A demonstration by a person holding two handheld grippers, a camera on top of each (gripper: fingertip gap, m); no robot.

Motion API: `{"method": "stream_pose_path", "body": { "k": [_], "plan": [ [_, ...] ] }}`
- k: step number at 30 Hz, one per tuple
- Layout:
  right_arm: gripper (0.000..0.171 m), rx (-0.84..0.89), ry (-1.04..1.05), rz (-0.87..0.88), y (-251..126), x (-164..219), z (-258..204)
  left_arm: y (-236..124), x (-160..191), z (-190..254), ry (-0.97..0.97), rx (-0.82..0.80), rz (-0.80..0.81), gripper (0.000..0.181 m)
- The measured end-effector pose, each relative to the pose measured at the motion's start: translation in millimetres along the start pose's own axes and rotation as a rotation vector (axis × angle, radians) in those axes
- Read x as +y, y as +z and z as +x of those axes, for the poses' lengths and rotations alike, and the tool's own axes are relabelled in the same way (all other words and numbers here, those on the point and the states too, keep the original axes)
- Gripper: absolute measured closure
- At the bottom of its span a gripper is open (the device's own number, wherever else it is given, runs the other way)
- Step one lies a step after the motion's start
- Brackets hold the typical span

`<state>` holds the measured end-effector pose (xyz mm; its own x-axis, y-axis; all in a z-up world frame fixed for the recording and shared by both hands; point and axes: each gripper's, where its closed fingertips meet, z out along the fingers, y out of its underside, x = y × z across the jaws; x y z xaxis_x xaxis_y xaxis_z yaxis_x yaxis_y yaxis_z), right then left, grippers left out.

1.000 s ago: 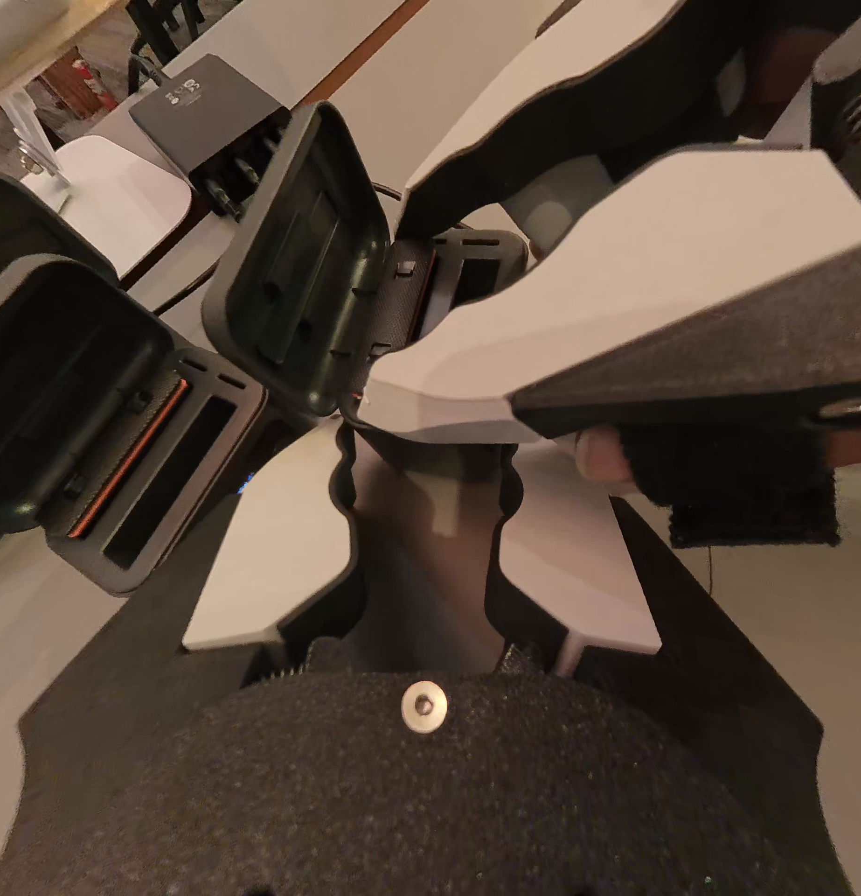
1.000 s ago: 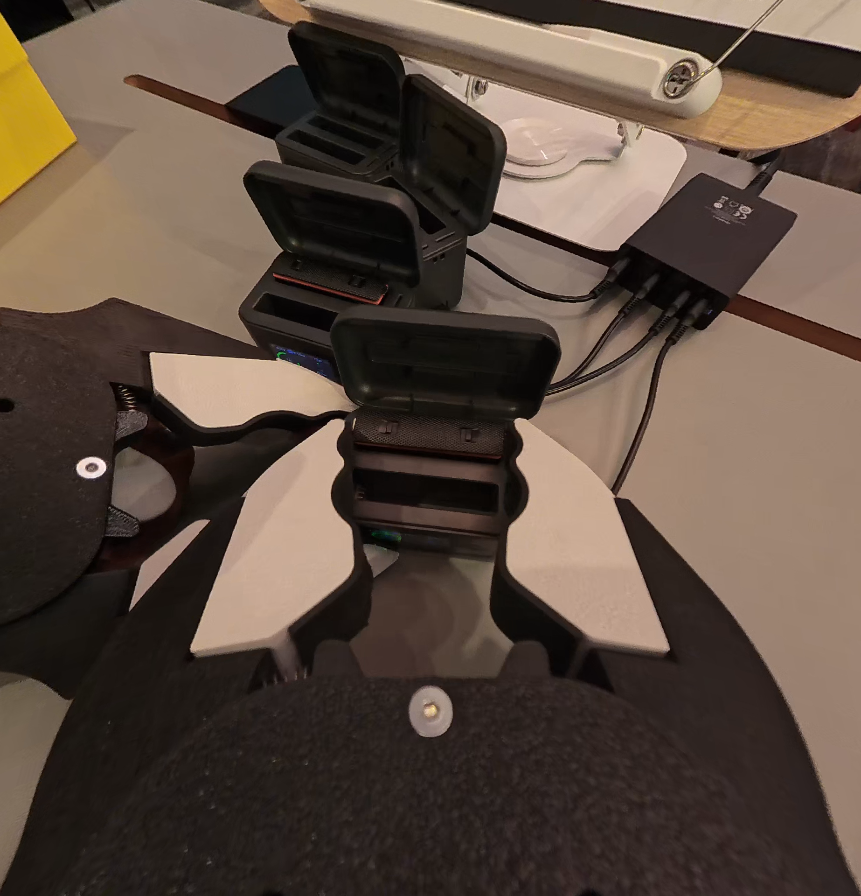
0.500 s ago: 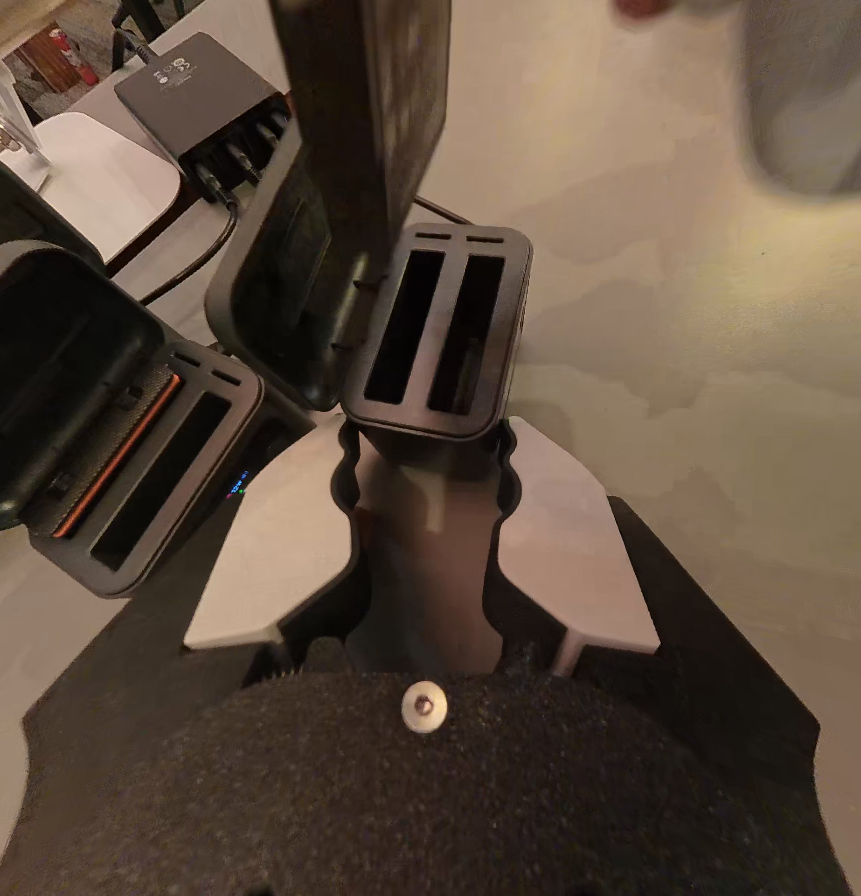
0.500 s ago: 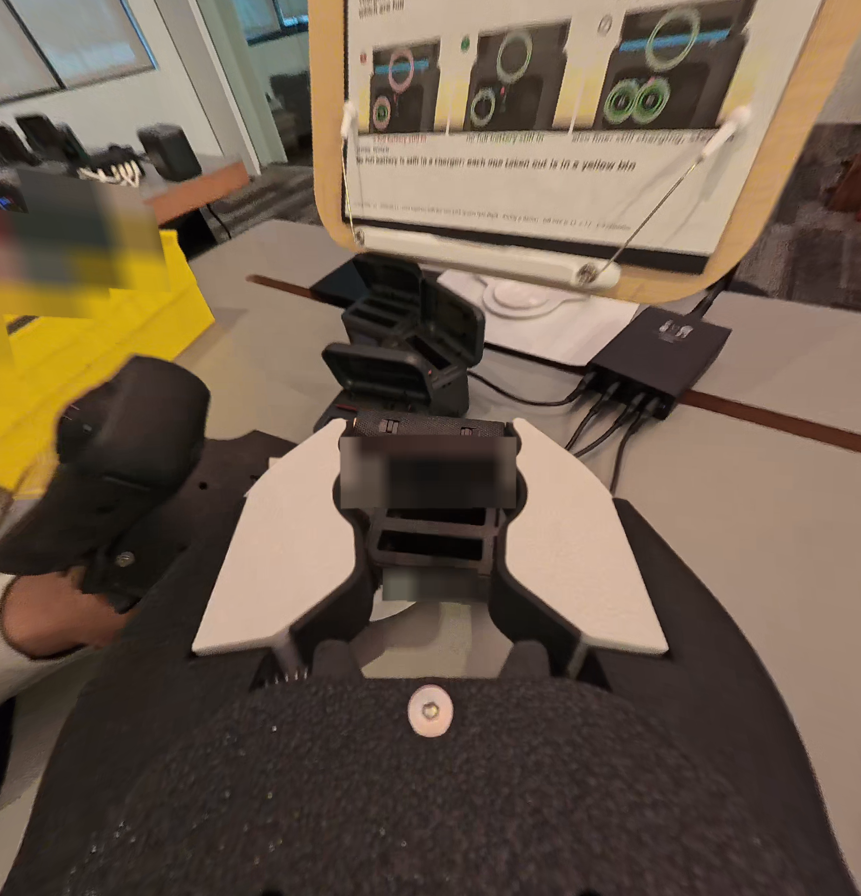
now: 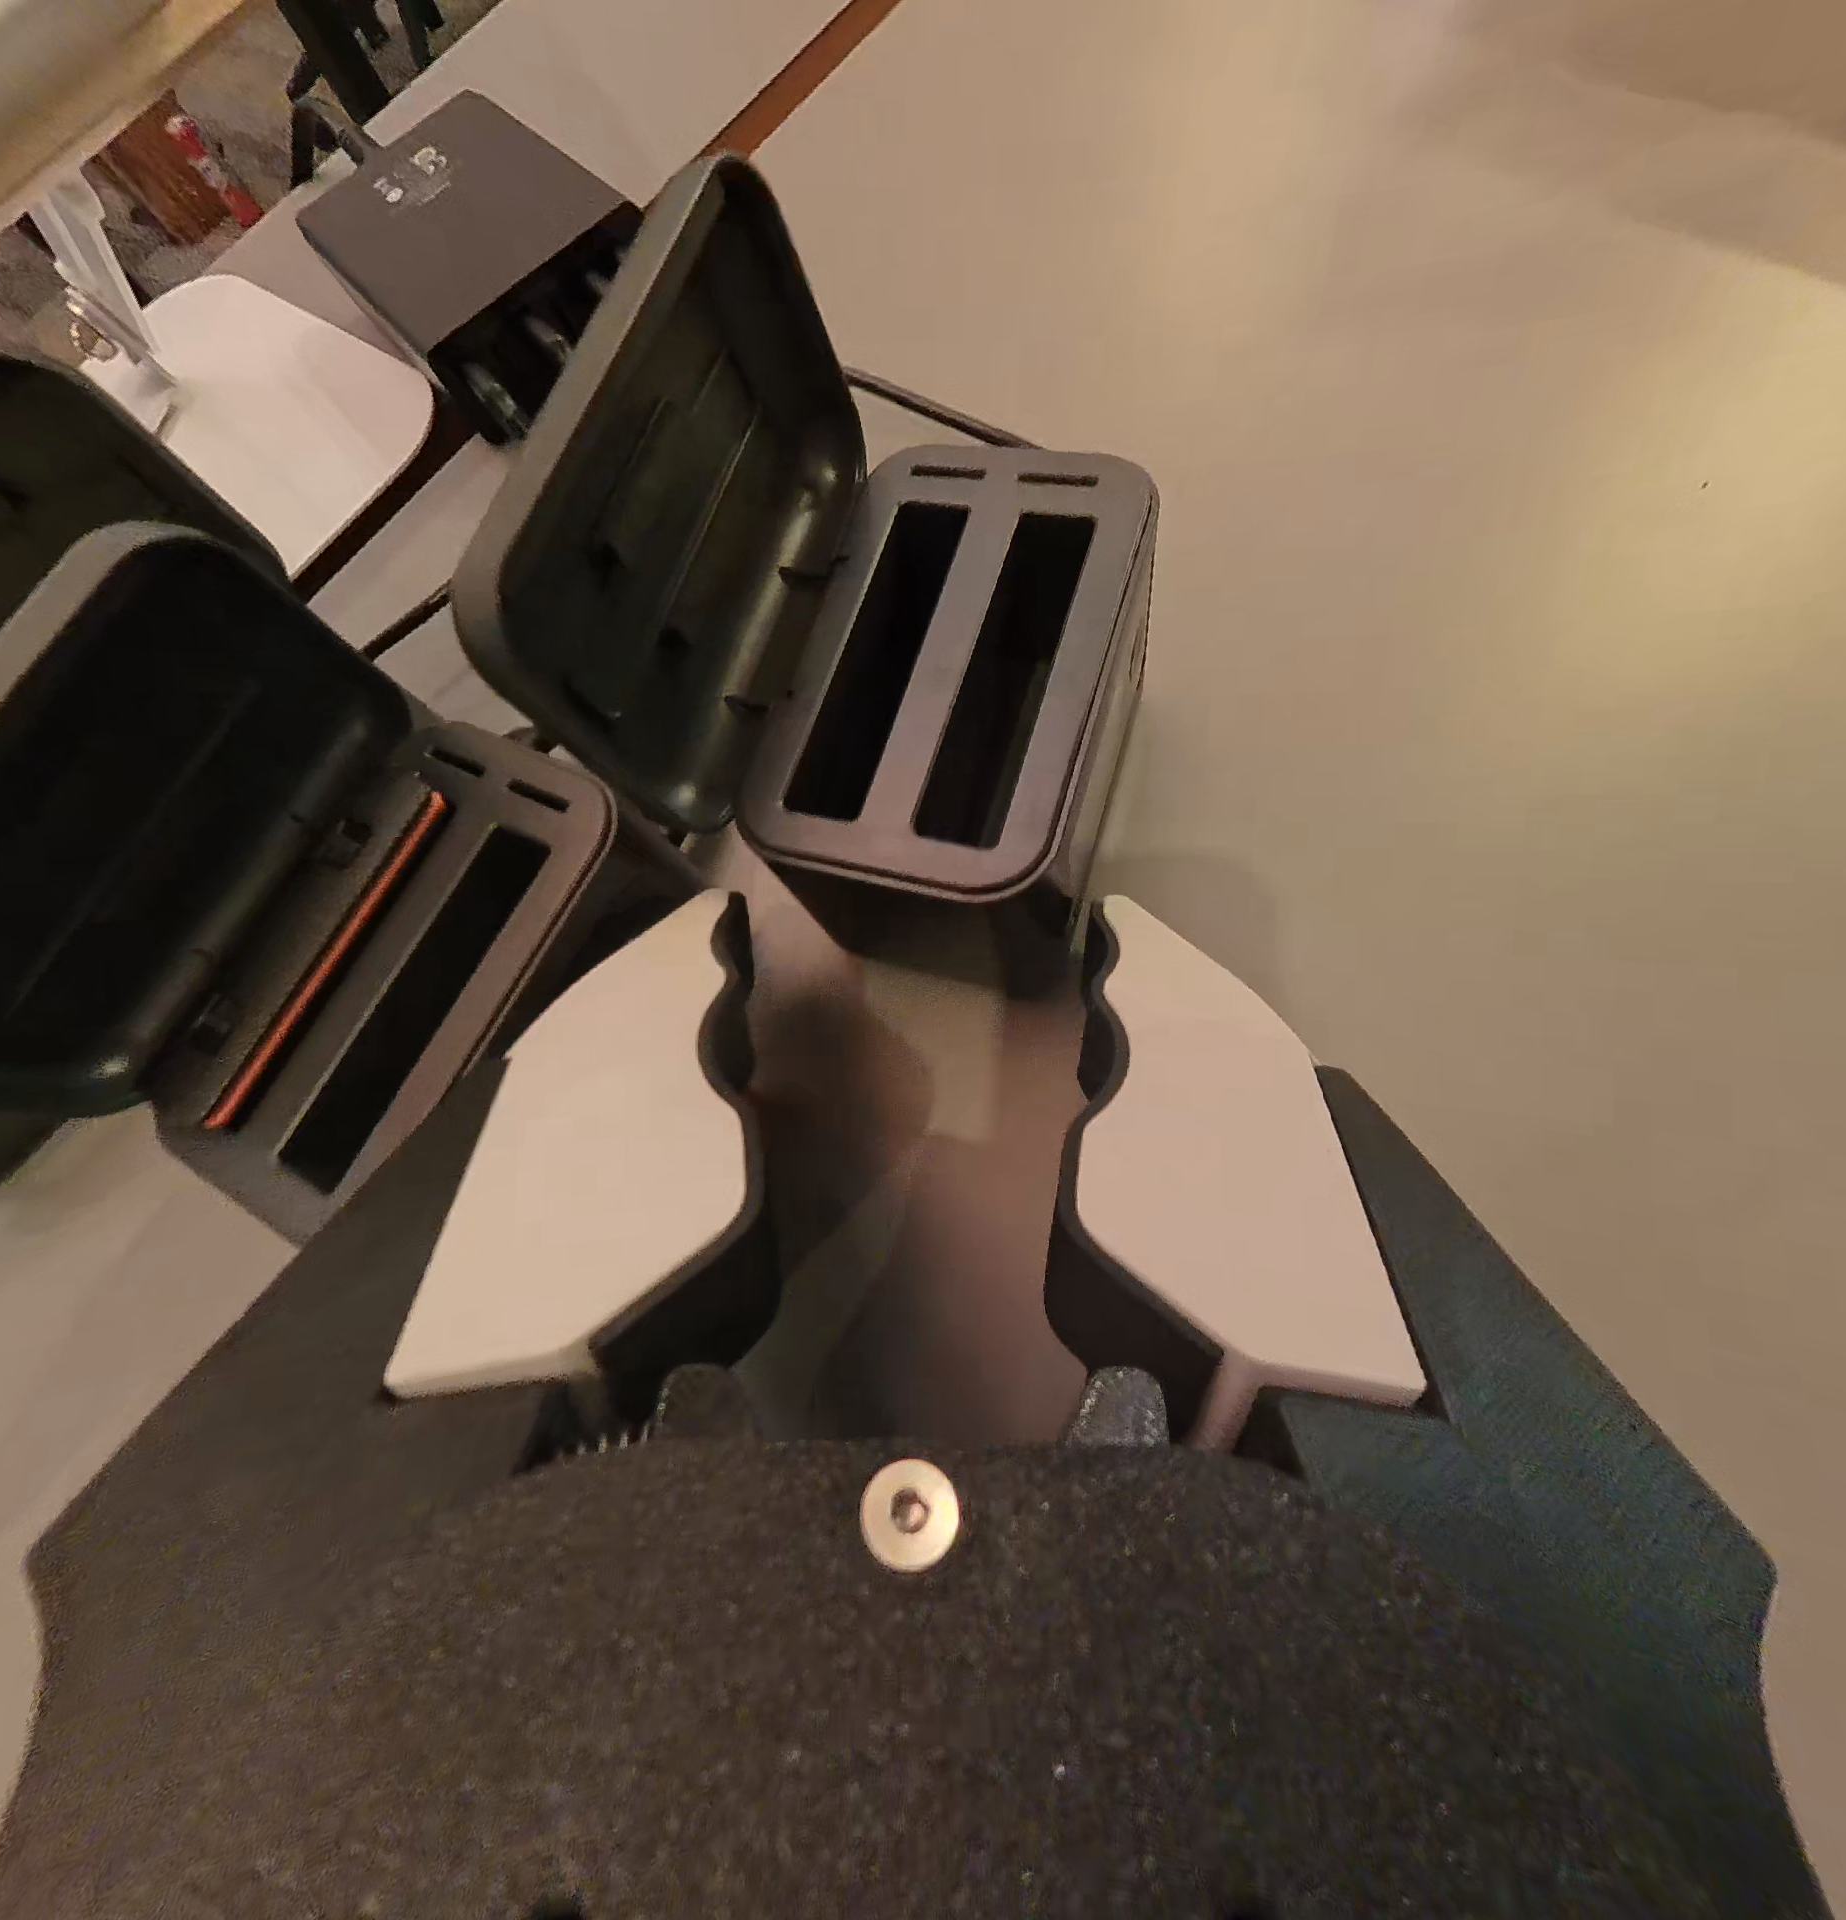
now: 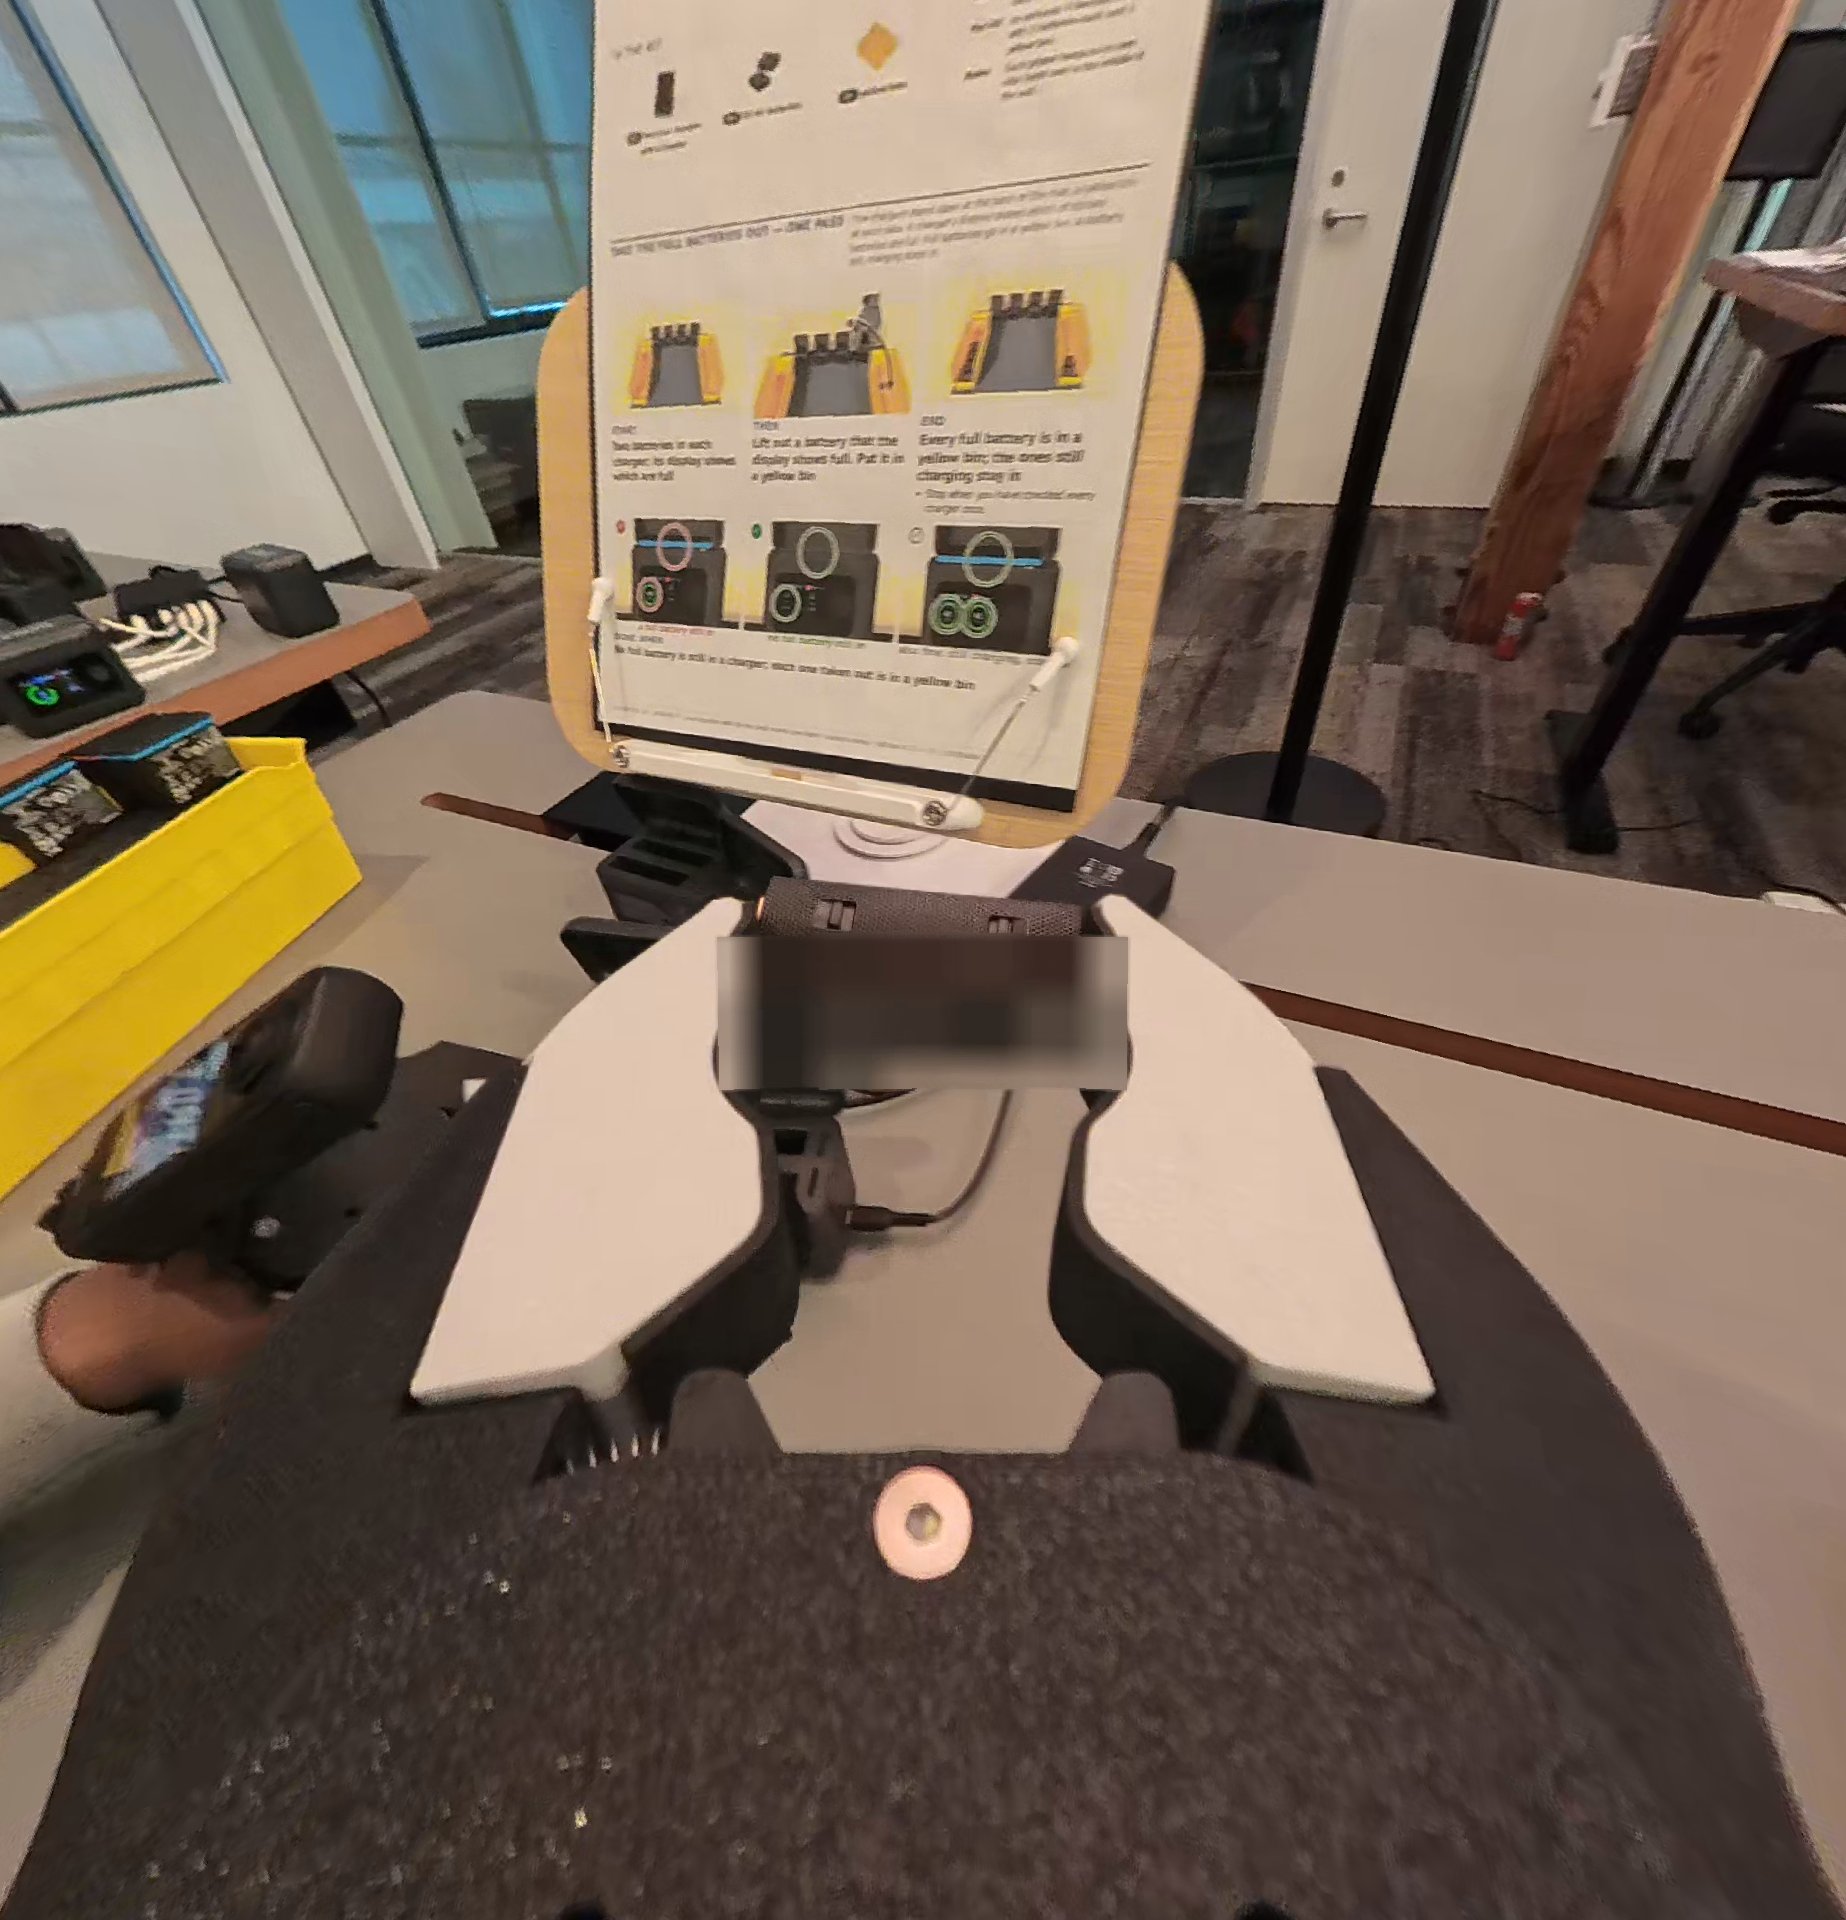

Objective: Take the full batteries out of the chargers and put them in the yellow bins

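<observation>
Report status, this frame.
Left gripper shut on emptied charger. Right gripper shut on battery, lifted clear. Yellow bin to its left, path open.

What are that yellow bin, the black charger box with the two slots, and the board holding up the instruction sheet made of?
The yellow bin looks like moulded plastic: even bright colour, smooth stepped walls. The charger box seems matte black plastic, with rounded moulded edges and a dull sheen on its open lid. The board appears to be light wood or wood veneer, pale tan with rounded corners; its grain is too blurred to confirm.
</observation>
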<state>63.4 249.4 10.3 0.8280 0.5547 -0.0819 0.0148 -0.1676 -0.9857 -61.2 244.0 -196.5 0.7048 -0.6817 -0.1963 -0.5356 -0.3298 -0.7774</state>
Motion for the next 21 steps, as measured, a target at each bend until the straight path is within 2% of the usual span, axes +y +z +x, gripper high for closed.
{"method": "stream_pose_path", "body": {
  "k": [4,8,14,18,21],
  "plan": [
    [0.113,0.032,0.007,0.003,-20,6,15,-14,2,-6,0.035,-0.038,-0.003,0.121],
    [0.113,0.002,0.091,0.014,-37,20,14,-35,-13,-1,0.129,-0.055,0.104,0.133],
    [0.113,-0.172,0.374,0.041,-50,53,-20,-60,-64,56,0.283,0.036,0.375,0.144],
    [0.113,-0.287,0.541,0.038,-52,70,-52,-75,-86,95,0.357,0.094,0.529,0.149],
    [0.113,-0.344,0.627,0.024,-51,81,-72,-86,-97,106,0.368,0.084,0.611,0.157]
  ]
}}
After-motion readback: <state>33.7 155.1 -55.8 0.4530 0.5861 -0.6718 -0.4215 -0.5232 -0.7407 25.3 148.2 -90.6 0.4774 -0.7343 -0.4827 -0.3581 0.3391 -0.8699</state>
